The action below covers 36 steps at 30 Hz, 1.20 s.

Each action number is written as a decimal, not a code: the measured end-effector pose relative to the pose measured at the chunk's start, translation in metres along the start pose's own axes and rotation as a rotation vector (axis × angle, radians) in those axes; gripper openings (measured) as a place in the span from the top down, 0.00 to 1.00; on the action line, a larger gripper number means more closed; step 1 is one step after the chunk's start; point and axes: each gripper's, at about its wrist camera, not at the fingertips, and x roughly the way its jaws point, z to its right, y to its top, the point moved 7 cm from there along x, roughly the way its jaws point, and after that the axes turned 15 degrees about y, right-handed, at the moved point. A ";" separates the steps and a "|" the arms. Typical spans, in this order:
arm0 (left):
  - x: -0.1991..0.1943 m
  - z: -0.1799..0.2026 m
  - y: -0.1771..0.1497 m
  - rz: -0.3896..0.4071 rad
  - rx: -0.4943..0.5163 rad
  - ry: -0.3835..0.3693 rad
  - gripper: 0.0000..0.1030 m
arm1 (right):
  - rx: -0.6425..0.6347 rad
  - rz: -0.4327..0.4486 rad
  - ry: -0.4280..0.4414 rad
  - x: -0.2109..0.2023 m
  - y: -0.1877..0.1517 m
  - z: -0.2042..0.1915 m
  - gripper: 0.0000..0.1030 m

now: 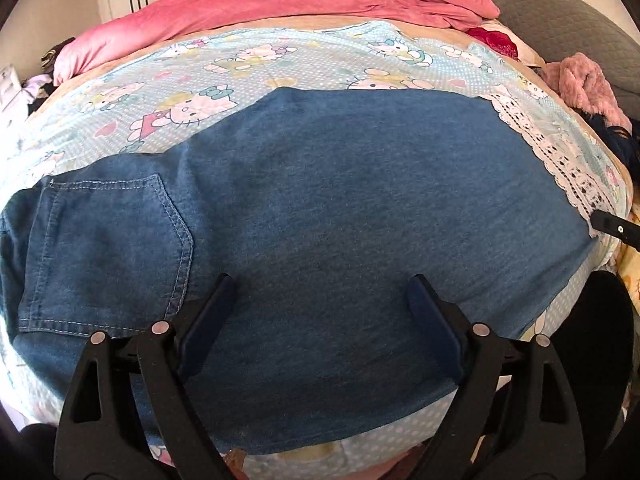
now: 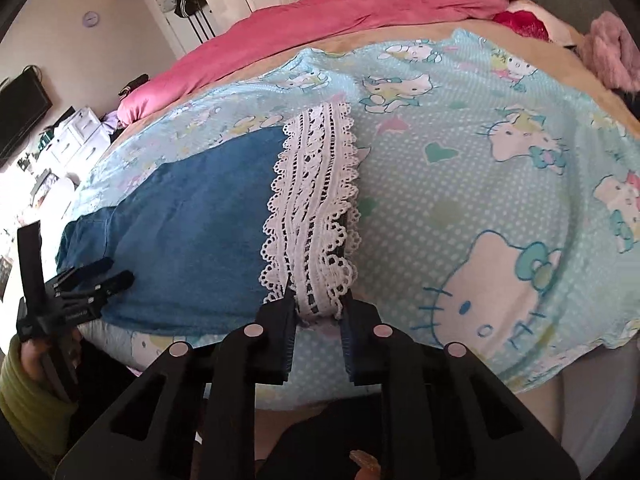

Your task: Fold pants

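Right gripper [image 2: 316,312] pinches pants' lace hem [image 2: 312,208]; left gripper [image 1: 320,312] gapes over denim.

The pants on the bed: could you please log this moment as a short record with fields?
garment: blue denim pants, lying flat, back pocket facing up
hem: white lace trim at the leg end
surface: cartoon-cat sheet
left tool: open, over the denim by the pocket, holding nothing
right tool: shut on the lace trim at its near end
background: pink blanket across the far side of the bed
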 end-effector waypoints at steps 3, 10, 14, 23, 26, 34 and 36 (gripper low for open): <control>0.000 0.001 0.000 -0.003 -0.001 -0.003 0.20 | -0.009 -0.039 -0.047 0.009 -0.010 0.005 0.77; -0.008 -0.009 0.000 -0.014 -0.042 -0.038 0.20 | 0.020 0.011 -0.107 -0.013 -0.006 0.015 0.50; -0.020 -0.053 0.010 0.004 -0.158 -0.012 0.16 | -0.008 0.063 -0.158 -0.034 0.003 0.012 0.49; -0.029 -0.146 0.005 -0.012 -0.327 0.101 0.13 | -0.175 0.049 -0.039 -0.004 0.039 -0.069 0.38; -0.015 -0.149 -0.004 -0.079 -0.324 0.082 0.13 | -0.269 0.003 0.019 0.030 0.054 -0.117 0.37; -0.007 -0.138 -0.004 -0.095 -0.221 0.153 0.10 | -0.415 -0.165 0.138 0.144 0.083 -0.219 0.25; -0.006 -0.139 -0.006 -0.096 -0.224 0.144 0.10 | -0.416 -0.204 0.162 0.169 0.088 -0.233 0.25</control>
